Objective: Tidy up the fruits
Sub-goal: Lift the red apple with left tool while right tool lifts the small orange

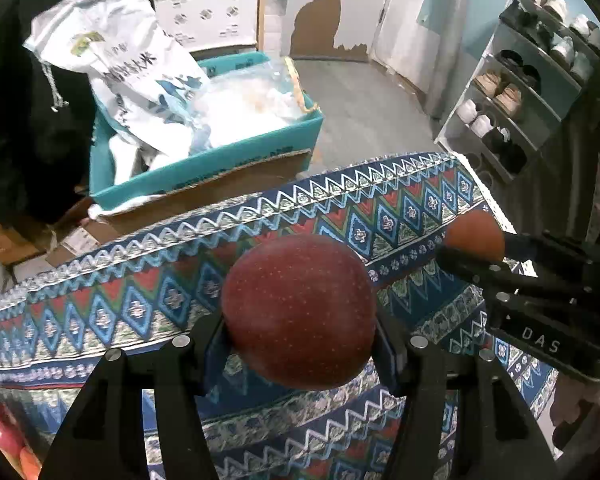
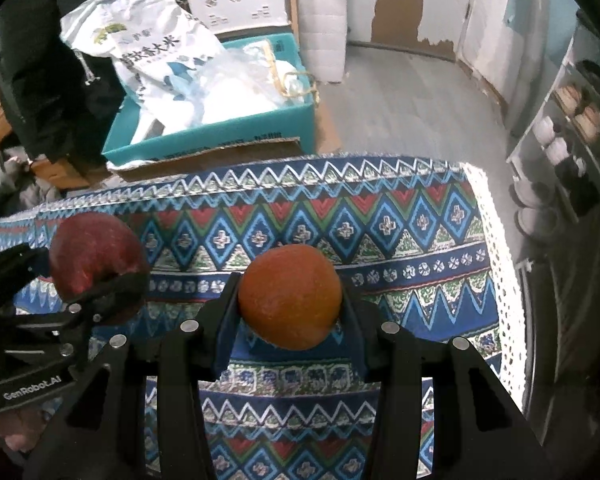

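Observation:
My left gripper (image 1: 300,344) is shut on a dark red apple (image 1: 300,308) and holds it above the patterned tablecloth (image 1: 148,300). My right gripper (image 2: 290,320) is shut on an orange (image 2: 290,296), also above the cloth. In the left wrist view the right gripper (image 1: 472,252) with the orange (image 1: 476,234) shows at the right. In the right wrist view the left gripper (image 2: 100,280) with the apple (image 2: 94,252) shows at the left. More red and orange fruit (image 1: 4,436) lies at the bottom-left edge of the left wrist view.
Beyond the table's far edge a teal box (image 1: 204,168) holds a white rice bag (image 1: 116,52) and plastic bags. A shoe rack (image 1: 524,92) stands at the right on the grey floor (image 1: 372,112). The tablecloth also shows in the right wrist view (image 2: 400,240).

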{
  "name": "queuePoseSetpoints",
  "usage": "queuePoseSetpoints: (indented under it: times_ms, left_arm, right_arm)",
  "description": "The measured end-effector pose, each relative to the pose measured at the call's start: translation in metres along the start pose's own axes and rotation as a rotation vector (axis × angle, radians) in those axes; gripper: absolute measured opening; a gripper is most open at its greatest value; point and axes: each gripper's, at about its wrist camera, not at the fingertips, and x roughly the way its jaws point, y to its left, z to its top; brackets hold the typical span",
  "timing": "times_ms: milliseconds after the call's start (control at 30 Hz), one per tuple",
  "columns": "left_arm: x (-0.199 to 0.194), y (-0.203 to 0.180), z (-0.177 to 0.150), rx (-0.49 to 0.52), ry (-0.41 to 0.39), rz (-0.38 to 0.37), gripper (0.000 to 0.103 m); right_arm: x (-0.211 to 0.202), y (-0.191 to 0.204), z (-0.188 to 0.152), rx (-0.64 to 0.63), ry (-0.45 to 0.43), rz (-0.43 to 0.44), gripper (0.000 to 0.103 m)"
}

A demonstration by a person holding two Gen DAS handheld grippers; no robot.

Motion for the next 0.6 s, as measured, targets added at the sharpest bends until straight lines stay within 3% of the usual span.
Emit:
queuePoseSetpoints:
  times_ms: [600]
  left_arm:
    - [-0.083, 0.041, -0.031, -0.053, -0.072, 0.040, 0.062]
  right_arm:
    - [-0.059, 0.056, -0.003, -0.086, -0.076, 0.047, 0.045]
